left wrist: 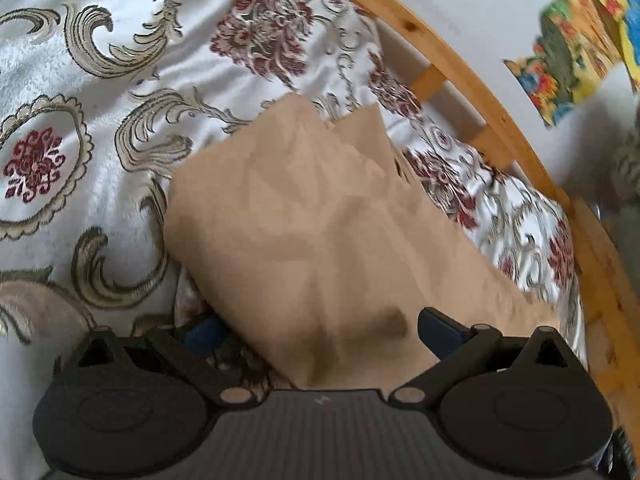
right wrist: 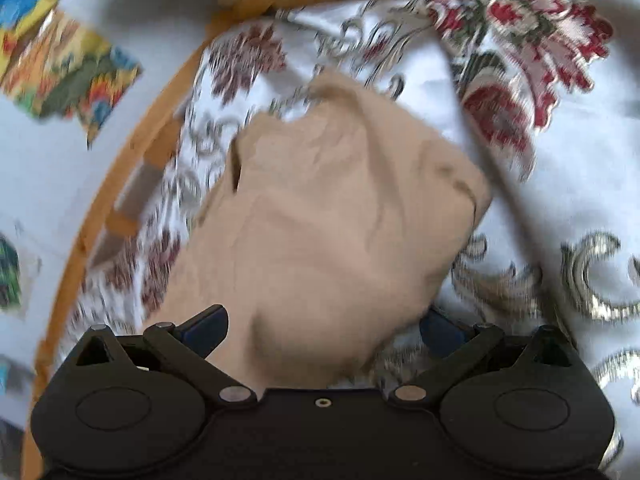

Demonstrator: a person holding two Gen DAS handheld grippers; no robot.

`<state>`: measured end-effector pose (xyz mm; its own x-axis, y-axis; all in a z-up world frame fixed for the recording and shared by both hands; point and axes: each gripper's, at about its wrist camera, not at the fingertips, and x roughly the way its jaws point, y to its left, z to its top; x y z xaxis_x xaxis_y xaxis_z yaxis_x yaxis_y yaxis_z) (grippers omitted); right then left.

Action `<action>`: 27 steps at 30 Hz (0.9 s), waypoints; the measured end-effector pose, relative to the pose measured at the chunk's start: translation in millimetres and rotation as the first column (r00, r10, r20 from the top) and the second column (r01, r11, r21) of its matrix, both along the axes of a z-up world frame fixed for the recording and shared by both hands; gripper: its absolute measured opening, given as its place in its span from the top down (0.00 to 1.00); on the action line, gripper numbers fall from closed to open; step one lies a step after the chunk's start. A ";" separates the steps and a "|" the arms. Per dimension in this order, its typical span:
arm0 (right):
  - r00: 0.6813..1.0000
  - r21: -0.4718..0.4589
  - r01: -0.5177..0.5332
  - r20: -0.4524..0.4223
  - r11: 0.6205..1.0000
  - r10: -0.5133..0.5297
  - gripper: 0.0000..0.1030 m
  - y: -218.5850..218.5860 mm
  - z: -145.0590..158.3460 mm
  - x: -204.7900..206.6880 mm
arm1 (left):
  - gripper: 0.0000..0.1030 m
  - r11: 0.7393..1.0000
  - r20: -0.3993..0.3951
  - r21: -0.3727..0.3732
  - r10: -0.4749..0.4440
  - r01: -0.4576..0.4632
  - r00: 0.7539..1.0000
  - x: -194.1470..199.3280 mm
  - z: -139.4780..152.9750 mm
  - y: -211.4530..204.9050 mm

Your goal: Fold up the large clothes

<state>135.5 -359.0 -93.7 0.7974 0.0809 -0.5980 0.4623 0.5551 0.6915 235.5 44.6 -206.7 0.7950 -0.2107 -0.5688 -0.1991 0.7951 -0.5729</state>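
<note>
Cloth (left wrist: pixel 320 216), tan and plain, lies crumpled on a bed, over a white bedspread (left wrist: pixel 100 128) worked with dark red flowers and grey-gold scrolls. In the left wrist view it spreads from the near edge upward, ending in two uneven peaks at its far side; its surface shows soft creases and a darker smudge near the camera. In the right wrist view the cloth (right wrist: pixel 332 216) looks bunched, with a rounded fold at its right side and a dark slit along its left edge.

The left gripper (left wrist: pixel 320 332) stands with its jaws wide apart. The cloth runs between them and under the body; the right blue finger lies over the cloth's near part, the left one sits beside its edge, over the bedspread. Neither pad presses the fabric.

The right gripper (right wrist: pixel 324 328) is also spread wide, with the cloth's near end between the blue fingers. The pads do not pinch it.

Beside the bedspread runs a curved wooden frame (left wrist: pixel 480 92) with short cross pieces. Beyond it is a pale floor (left wrist: pixel 480 8), and on it a bright mat (left wrist: pixel 572 48) in yellow, blue, green and orange. Both views are blurred, the right one more so.
</note>
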 end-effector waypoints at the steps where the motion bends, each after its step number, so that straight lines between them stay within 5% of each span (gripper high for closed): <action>1: 0.999 -0.005 0.036 -0.004 0.999 -0.036 0.17 -3.0 0.0 -1.7 | 0.01 1.000 -0.005 -0.013 0.011 -0.012 1.000 1.9 -0.3 1.8; 3: 0.997 -0.010 0.069 -0.018 0.998 -0.069 0.34 -10.7 -1.9 -2.0 | 0.10 0.998 -0.013 -0.030 0.054 -0.054 0.998 3.0 -0.7 4.2; 5: 0.994 -0.022 0.097 -0.049 0.995 -0.098 0.58 -15.0 -5.0 -6.3 | 0.42 0.993 -0.034 0.008 0.119 -0.119 0.992 1.6 -0.4 4.7; 6: 0.992 -0.024 0.109 -0.066 0.994 -0.110 0.73 -16.7 -6.8 -8.0 | 0.49 0.989 -0.035 0.032 0.148 -0.147 0.988 0.0 0.1 4.3; 11: 0.993 -0.047 0.097 -0.067 0.994 -0.100 0.82 -19.9 -6.4 -7.8 | 0.90 0.977 0.006 0.094 0.190 -0.190 0.982 -6.2 3.8 1.0; 16: 0.996 -0.158 0.060 -0.049 0.986 -0.069 0.99 -10.8 14.4 -19.0 | 0.98 0.970 0.063 0.118 0.208 -0.214 0.976 -25.4 23.4 -1.5; 26: 0.997 -0.225 0.071 -0.002 0.972 -0.074 1.00 7.7 43.5 -70.2 | 0.98 0.972 0.066 0.153 0.172 -0.181 0.983 -69.5 31.9 21.6; 27: 0.998 -0.248 0.067 0.002 0.967 -0.068 0.91 10.7 45.8 -70.0 | 0.98 0.973 0.063 0.144 0.173 -0.181 0.983 -69.3 30.5 22.7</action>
<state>65.5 -348.4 -47.8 0.7917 -0.1240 -0.5982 0.5088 0.6759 0.5332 166.1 67.3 -176.2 0.8399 0.0196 -0.5424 -0.3188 0.8266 -0.4638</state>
